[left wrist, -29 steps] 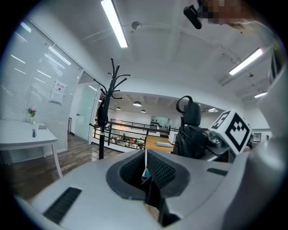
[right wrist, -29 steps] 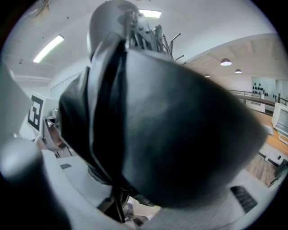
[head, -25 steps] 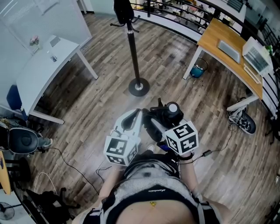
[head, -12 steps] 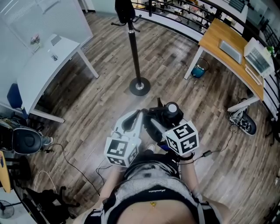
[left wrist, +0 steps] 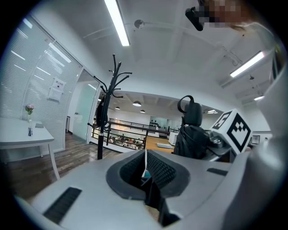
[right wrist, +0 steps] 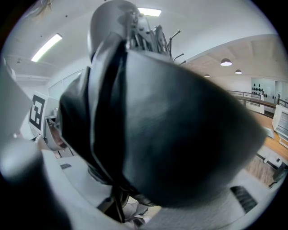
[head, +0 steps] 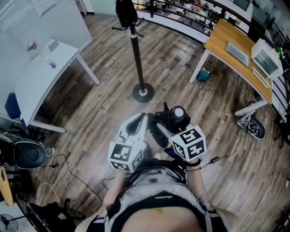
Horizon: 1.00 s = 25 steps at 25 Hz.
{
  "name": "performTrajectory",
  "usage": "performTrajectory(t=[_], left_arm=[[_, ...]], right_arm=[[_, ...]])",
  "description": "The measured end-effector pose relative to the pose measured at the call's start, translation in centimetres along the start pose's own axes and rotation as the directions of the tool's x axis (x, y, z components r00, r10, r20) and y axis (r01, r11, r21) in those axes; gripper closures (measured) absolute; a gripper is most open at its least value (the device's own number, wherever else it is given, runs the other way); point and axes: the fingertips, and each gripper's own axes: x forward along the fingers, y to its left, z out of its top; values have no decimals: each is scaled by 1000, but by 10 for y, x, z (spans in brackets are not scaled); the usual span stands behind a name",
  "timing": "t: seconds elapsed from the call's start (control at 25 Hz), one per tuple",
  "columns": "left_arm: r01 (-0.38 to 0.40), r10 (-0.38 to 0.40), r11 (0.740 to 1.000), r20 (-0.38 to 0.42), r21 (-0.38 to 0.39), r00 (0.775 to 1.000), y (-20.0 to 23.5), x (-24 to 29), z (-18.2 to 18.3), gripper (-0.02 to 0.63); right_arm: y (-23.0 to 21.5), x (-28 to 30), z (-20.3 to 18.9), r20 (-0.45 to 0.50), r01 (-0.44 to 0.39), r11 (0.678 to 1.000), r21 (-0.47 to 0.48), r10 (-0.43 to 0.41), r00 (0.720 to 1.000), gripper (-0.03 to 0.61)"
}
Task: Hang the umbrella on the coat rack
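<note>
Folded black fabric umbrella (right wrist: pixel 180 134) with a grey rounded end, carried low in front of my body and clamped in my right gripper (head: pixel 165 127). The jaws are closed on the gathered cloth near its lower part, and the bundle fills nearly all of the right gripper view. My left gripper (left wrist: pixel 145 168) has its ribbed jaws pressed together with nothing between them, and it sits just beside the right one.

The black metal coat rack (head: pixel 137 50), a thin pole on a round base with curved branching hooks, stands well apart from me across the grey-brown wood-plank floor (head: pixel 181 68). A dark hanging item (head: pixel 127 11) already occupies part of its top.

Hazards, as I judge them:
- The grip seems to be on soft cloth, not a rigid part, so the umbrella may slide or sag when I raise it.
- The bundle blocks the right gripper view, so lining it up with a hook is likely to be poor.
- The hanging item crowds the hooks, so the umbrella may snag it.
- The slender pole may rock if I push it sideways.
- A shallow catch on a hook would let the umbrella drop when I let go.
</note>
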Motion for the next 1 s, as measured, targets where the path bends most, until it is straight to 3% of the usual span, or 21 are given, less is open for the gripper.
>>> performTrajectory(t=[1.0], left_arm=[[96,-96,995,-35,-8,995,96,94,22,598]], right_arm=[[-58,101,66,-24,60,998,7,-59,998,313]])
